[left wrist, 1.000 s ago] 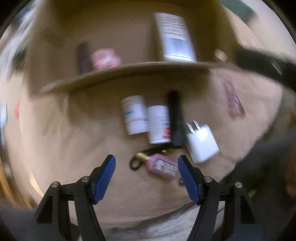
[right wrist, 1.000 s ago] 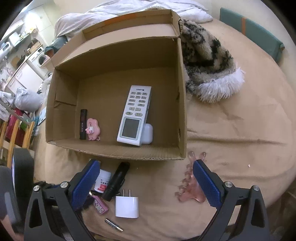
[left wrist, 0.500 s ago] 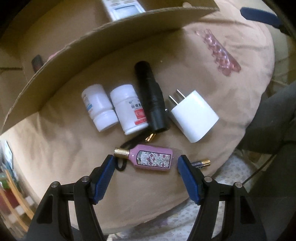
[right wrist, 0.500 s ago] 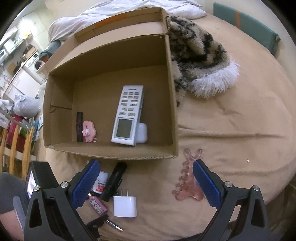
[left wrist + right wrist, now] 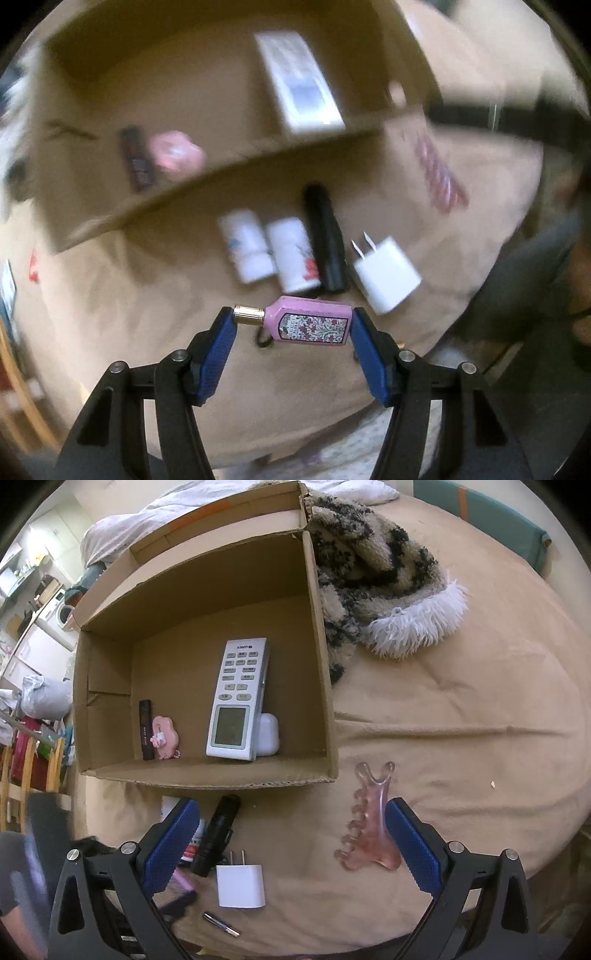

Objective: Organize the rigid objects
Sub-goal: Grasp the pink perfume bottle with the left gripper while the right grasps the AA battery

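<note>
My left gripper (image 5: 291, 326) is shut on a pink floral perfume bottle (image 5: 308, 325) with a gold cap, held lengthwise above the tan bed cover. Below it lie two white pill bottles (image 5: 245, 249), a black flashlight (image 5: 325, 240) and a white charger plug (image 5: 386, 275). My right gripper (image 5: 291, 843) is open and empty over the flashlight (image 5: 218, 834), the plug (image 5: 241, 885) and a pink comb-shaped massager (image 5: 369, 819). The open cardboard box (image 5: 321, 672) holds a white remote (image 5: 238, 698), a white earbud case (image 5: 267, 734), a pink charm (image 5: 165, 736) and a dark tube (image 5: 146, 729).
A fuzzy black-and-white blanket (image 5: 380, 572) lies right of the box. A small battery (image 5: 221, 924) lies by the bed's near edge. A black looped cord (image 5: 263, 339) lies under the perfume bottle. Chairs and clutter stand at the far left (image 5: 22, 760).
My left gripper has shut on the perfume bottle and lifted it off the bed cover, swinging its view toward the box. My right gripper drifted slightly left, still open.
</note>
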`<state>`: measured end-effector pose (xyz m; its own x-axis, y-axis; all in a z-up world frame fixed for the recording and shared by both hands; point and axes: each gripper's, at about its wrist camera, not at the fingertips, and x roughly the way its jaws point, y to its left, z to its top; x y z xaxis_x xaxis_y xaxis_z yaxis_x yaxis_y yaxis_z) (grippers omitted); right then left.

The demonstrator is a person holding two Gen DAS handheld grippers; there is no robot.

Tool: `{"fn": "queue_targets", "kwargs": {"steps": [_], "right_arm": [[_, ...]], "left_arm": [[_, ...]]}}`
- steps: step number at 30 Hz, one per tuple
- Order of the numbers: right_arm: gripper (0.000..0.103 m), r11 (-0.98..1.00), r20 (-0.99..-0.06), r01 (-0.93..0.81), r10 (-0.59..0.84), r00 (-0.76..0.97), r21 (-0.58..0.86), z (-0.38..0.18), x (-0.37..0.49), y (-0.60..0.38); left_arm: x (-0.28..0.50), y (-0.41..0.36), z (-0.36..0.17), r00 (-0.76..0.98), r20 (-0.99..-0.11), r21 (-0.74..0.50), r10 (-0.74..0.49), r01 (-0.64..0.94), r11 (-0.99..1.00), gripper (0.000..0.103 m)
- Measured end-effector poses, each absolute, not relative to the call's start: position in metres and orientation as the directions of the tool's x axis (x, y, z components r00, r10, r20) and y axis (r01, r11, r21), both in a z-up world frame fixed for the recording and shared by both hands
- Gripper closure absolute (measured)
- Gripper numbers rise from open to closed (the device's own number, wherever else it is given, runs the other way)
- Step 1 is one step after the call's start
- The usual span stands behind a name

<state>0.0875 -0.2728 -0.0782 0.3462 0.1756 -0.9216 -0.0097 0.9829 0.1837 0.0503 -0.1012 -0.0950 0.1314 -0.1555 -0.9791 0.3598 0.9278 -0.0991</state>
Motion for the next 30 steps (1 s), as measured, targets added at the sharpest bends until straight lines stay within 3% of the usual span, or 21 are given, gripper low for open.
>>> {"fn": "queue_targets", "kwargs": {"steps": [8, 15, 18, 26, 30], "right_arm": [[0.000, 0.959, -0.929, 0.066, 0.248, 0.275, 0.276, -0.095, 0.055, -0.256], [0.000, 0.905, -0.933, 0.232, 0.336, 0.125, 0.357, -0.143, -0.003, -0.225], [0.019, 0.911, -0.946, 0.255, 0.311, 0.091, 0.324, -0.157, -0.012, -0.215], [0.021, 0.958, -0.979, 0.204, 0.194, 0.067, 0.203, -0.171, -0.010, -0.193], [0.038, 0.973, -0.988, 0.177, 0.132, 0.082, 0.145, -0.174, -0.013, -0.184]], "left_arm": [[0.047, -0.048, -0.017, 0.454, -0.873, -0.114, -0.177, 0.162, 0.980, 0.043], [0.054, -0.013, -0.011, 0.490, -0.858, -0.174, -0.157, 0.011, 0.985, 0.043], [0.048, -0.016, -0.016, 0.480, -0.864, -0.174, -0.152, -0.002, 0.985, 0.043], [0.041, -0.022, -0.022, 0.466, -0.869, -0.185, -0.166, 0.006, 0.983, 0.043], [0.043, -0.021, -0.024, 0.461, -0.871, -0.190, -0.169, 0.000, 0.982, 0.043]]}}
